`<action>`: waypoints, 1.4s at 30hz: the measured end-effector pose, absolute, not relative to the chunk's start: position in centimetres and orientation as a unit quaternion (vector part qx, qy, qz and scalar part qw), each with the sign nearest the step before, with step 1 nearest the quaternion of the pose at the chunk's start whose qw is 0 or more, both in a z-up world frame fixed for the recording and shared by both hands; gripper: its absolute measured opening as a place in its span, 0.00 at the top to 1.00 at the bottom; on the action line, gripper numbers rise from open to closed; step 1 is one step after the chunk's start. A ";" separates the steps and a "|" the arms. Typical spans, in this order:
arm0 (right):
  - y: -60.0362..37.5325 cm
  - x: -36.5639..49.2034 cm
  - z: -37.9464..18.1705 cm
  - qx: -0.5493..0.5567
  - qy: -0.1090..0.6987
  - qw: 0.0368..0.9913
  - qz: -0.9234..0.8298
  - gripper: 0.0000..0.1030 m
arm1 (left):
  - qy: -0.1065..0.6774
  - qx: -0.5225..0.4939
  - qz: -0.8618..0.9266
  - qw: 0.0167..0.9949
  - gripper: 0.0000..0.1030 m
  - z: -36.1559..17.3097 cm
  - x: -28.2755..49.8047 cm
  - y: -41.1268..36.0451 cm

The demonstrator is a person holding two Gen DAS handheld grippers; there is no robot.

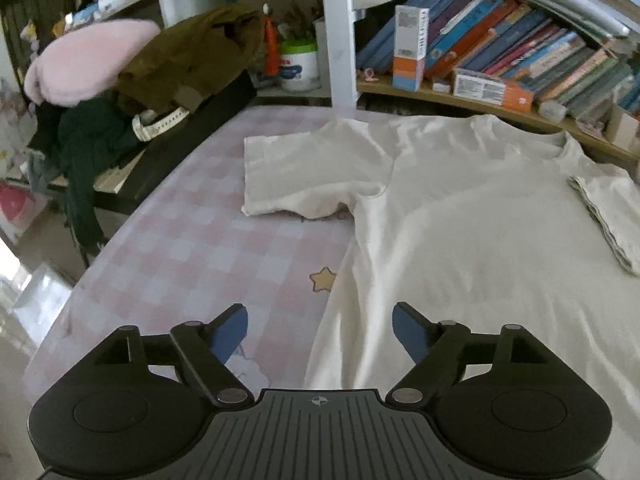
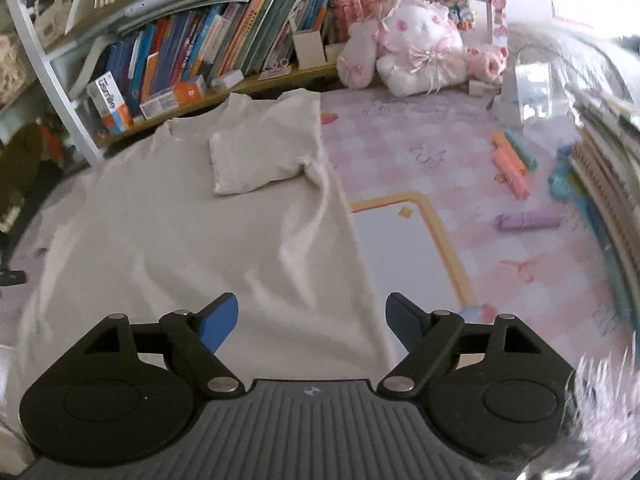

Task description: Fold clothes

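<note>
The left gripper (image 1: 320, 330) has its jaws spread wide with nothing between them; its blue-padded black fingers (image 1: 230, 334) hang above the near edge of the cream short-sleeved T-shirt (image 1: 460, 220), not touching it. The right gripper (image 2: 312, 322) likewise has its jaws wide apart and empty, hovering over the lower part of the same shirt. The T-shirt lies flat on the pink checked surface (image 1: 192, 248), filling the right half of the left wrist view and the left half of the right wrist view. The left wrist view shows one sleeve (image 1: 312, 172) spread out flat toward the upper middle of the frame, with a brown garment (image 1: 192, 56) and a pink plush cushion (image 1: 88, 60) heaped at upper left. The right wrist view shows the other sleeve (image 2: 256, 160) folded inward onto the chest, a white and pink stuffed rabbit (image 2: 420, 48) at upper right, and coloured marker pens (image 2: 512, 164) scattered at right. A shelf of leaning books (image 2: 224, 40) runs along the back in both views.
</note>
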State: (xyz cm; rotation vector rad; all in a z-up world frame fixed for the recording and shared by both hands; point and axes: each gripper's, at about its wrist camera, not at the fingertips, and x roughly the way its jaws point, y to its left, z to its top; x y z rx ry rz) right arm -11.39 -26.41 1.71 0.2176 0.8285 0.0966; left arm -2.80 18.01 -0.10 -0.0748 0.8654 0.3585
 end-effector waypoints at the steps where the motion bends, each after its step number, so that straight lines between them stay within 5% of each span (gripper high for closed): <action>1: -26.0 -11.6 1.9 0.105 0.401 0.908 0.055 0.22 | 0.420 -0.034 0.180 0.889 0.19 -0.1 -2.3 18.0; 10: -23.2 -14.2 1.6 0.071 0.411 0.908 0.037 0.22 | 0.422 0.016 0.166 0.891 0.17 -1.3 0.7 17.7; 42: 3.0 -9.1 2.3 -0.056 0.422 0.901 0.084 0.17 | 0.337 -0.092 -0.033 0.936 0.17 2.2 -0.3 32.0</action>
